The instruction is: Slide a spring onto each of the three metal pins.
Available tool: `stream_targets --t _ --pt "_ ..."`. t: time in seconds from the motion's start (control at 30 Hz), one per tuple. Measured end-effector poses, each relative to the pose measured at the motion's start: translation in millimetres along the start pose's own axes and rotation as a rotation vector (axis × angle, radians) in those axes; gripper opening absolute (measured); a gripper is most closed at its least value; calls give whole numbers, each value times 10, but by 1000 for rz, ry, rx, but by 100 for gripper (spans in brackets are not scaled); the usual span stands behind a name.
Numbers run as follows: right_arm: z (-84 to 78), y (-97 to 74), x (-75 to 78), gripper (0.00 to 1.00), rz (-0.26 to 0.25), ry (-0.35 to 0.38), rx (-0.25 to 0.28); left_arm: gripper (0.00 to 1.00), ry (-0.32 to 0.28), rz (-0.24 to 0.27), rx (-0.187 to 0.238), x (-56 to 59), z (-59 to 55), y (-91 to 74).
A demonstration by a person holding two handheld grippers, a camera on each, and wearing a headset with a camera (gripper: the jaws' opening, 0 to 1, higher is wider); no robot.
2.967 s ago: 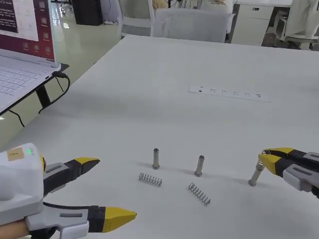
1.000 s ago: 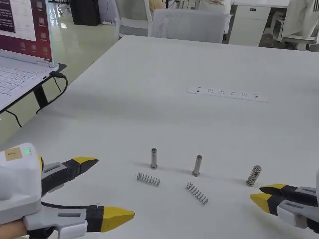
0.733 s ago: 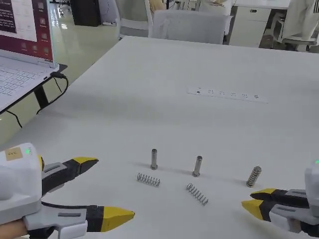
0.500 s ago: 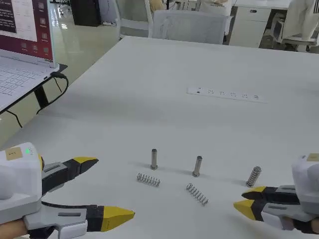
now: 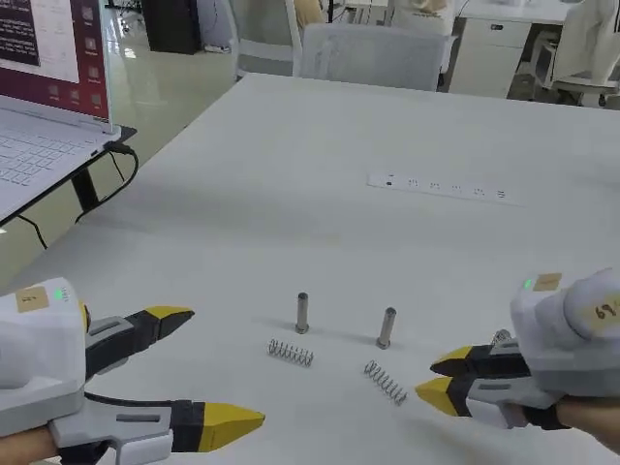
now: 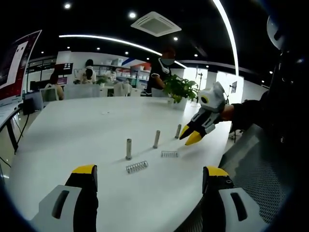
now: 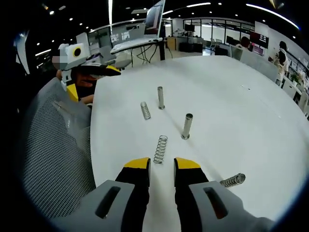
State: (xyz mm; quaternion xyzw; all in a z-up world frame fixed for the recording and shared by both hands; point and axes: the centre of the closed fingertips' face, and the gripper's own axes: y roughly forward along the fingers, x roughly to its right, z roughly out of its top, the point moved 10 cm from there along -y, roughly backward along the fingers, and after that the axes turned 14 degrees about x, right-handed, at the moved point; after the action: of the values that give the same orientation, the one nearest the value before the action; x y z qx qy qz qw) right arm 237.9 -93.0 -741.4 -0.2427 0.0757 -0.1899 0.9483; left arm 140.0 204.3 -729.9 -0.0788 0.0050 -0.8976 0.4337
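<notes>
Two bare metal pins (image 5: 302, 312) (image 5: 387, 327) stand upright on the white table (image 5: 291, 194). A third pin (image 5: 501, 337) wears a spring and is partly hidden behind my right gripper (image 5: 442, 378). Two loose springs (image 5: 291, 352) (image 5: 386, 380) lie in front of the bare pins. In the right gripper view, my right gripper (image 7: 161, 165) is open by a narrow gap with nothing in it, just short of a loose spring (image 7: 160, 149); the sprung pin (image 7: 233, 181) is off to its right. My left gripper (image 5: 206, 368) is open wide and empty at lower left; its own view faces the pins (image 6: 129, 148) (image 6: 156, 138).
An open laptop (image 5: 39, 107) sits on a stand to the far left, with a cable (image 5: 121, 160) hanging beside it. A white power strip (image 5: 436, 186) lies across the table's far middle. Chairs (image 5: 373, 53) stand beyond the far edge.
My right gripper has let go of the spring on the right-hand pin, drawn back, and moved left towards the loose spring in front of the middle pin. The left gripper has stayed put.
</notes>
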Motion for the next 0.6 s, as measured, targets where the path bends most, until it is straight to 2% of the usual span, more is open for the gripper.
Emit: stream_targets --t 0.6 --pt "208 261 22 17 13 -24 -38 87 -4 -3 2 -11 -1 -4"
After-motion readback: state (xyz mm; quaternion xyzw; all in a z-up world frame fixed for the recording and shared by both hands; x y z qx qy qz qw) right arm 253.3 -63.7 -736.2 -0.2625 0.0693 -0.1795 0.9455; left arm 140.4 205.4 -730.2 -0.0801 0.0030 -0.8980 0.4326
